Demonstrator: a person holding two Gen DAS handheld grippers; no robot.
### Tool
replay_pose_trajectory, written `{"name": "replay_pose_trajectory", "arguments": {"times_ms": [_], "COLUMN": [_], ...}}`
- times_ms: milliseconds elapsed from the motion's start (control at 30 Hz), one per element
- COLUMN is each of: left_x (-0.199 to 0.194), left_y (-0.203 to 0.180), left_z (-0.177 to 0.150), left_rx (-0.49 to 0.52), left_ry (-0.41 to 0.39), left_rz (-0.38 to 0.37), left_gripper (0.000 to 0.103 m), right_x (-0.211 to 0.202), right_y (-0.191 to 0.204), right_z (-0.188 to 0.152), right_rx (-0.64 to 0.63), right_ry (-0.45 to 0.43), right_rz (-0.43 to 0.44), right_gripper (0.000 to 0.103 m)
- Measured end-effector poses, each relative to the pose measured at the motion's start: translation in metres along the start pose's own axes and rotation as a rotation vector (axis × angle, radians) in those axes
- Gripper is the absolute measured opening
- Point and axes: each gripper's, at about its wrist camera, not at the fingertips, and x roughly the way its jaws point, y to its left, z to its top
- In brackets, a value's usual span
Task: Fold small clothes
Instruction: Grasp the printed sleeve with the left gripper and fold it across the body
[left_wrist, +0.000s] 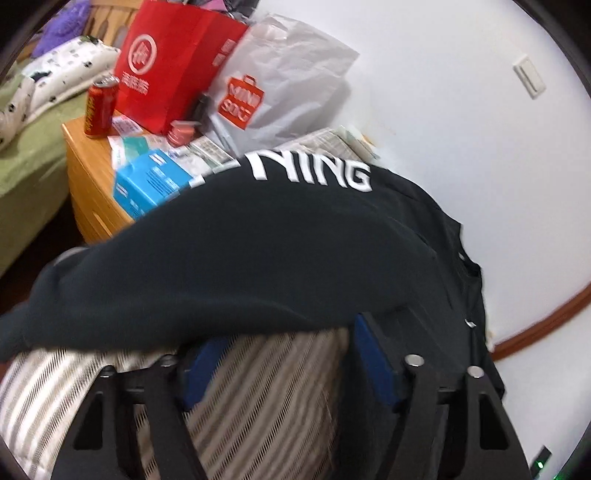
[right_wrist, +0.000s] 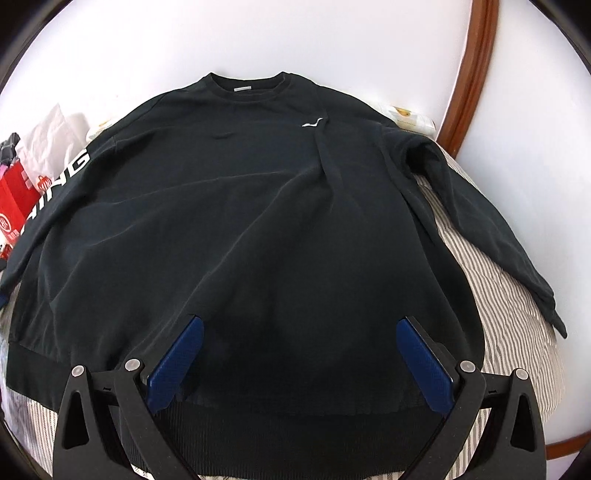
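A black long-sleeved sweatshirt (right_wrist: 240, 206) lies flat, front up, on striped bedding (right_wrist: 509, 295), collar at the far side by the white wall. White letters run down its left sleeve (left_wrist: 314, 170). My right gripper (right_wrist: 299, 332) is open, its blue pads (right_wrist: 177, 362) spread above the hem. My left gripper (left_wrist: 280, 343) is open over the striped bedding (left_wrist: 258, 387), its tips at the edge of the lettered sleeve, which hangs over them.
A wooden bedside table (left_wrist: 88, 162) stands at the left with a red paper bag (left_wrist: 173, 62), a grey bag (left_wrist: 280, 81), a red can (left_wrist: 99, 109) and a blue box (left_wrist: 147, 184). A green bed (left_wrist: 29, 166) lies beyond. A brown wooden frame (right_wrist: 469, 74) curves at the right.
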Motion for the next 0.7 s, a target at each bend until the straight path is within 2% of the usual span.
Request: {"name": "replay_pose_trajectory", "arguments": {"times_ms": [67,100,133,167,233,333,467,567,700], "left_x": [0.006,0.008,0.012,0.014,0.010,-0.007,-0.024,-0.024,-0.008], "left_y": [-0.003,-0.005,-0.010,-0.012,-0.019,-0.048,-0.109,-0.161,-0.230], "left_z": [0.008,0.010,0.015,0.018,0.025,0.037,0.050,0.051,0.033], "left_rx": [0.015,0.035,0.072,0.092,0.108,0.173,0.291,0.384,0.490], "left_ry": [-0.008,-0.009,-0.008,-0.004,-0.019,-0.091,-0.172,-0.194,-0.171], "left_rz": [0.072,0.108,0.156,0.175,0.186,0.214,0.181,0.153,0.094], "left_gripper": [0.046,0.035,0.019,0.014,0.010,0.009,0.008,0.008,0.008], "right_x": [0.004,0.006,0.007,0.008,0.009,0.010,0.006,0.000,-0.006], "right_y": [-0.001,-0.002,-0.004,-0.008,-0.015,-0.029,-0.049,-0.071,-0.109], "right_z": [0.005,0.007,0.009,0.010,0.015,0.023,0.032,0.034,0.026], "right_rx": [-0.015,-0.022,-0.026,-0.026,-0.019,0.001,0.015,0.032,0.066], "right_ry": [0.007,0.010,0.012,0.012,0.009,-0.004,-0.041,-0.076,-0.099], "right_rz": [-0.021,-0.029,-0.037,-0.039,-0.033,-0.013,0.006,-0.010,-0.029], "right_gripper": [0.102,0.102,0.102,0.102,0.102,0.102,0.102,0.102,0.102]}}
